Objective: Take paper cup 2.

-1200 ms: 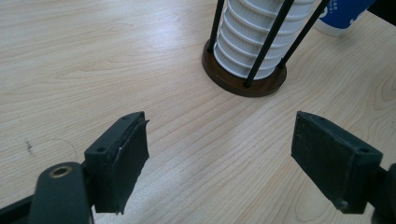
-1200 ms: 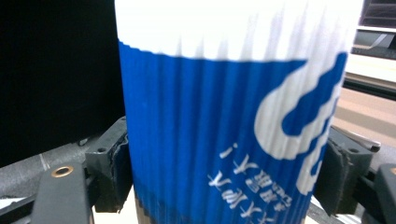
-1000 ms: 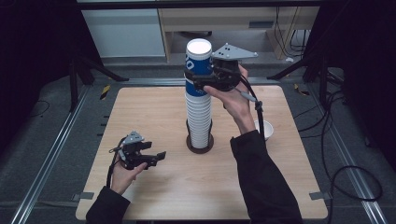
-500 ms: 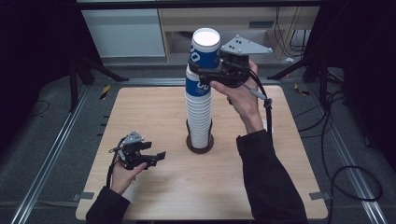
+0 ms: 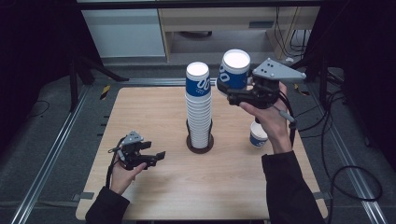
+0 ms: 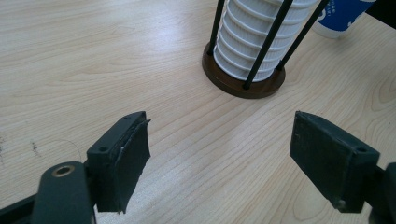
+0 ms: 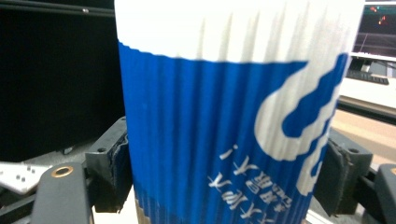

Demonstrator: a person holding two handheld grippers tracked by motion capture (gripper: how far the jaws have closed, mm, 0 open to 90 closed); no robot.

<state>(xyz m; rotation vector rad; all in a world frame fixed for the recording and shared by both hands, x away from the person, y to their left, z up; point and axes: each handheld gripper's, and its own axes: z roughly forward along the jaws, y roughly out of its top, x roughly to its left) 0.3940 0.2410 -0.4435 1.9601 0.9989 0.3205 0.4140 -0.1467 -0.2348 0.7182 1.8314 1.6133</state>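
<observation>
One ribbed paper cup [image 5: 235, 70], blue-and-white, upturned.

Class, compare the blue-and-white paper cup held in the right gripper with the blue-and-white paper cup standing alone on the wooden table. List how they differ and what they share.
The held blue-and-white paper cup is in the air, clamped in the right gripper; the lone blue-and-white paper cup rests on the wooden table, ungripped. The held cup is upside down, base up; the lone cup stands mouth up. The held cup is level with the top of the tall white cup stack; the lone cup sits near its base. Both share the blue-and-white print.
</observation>
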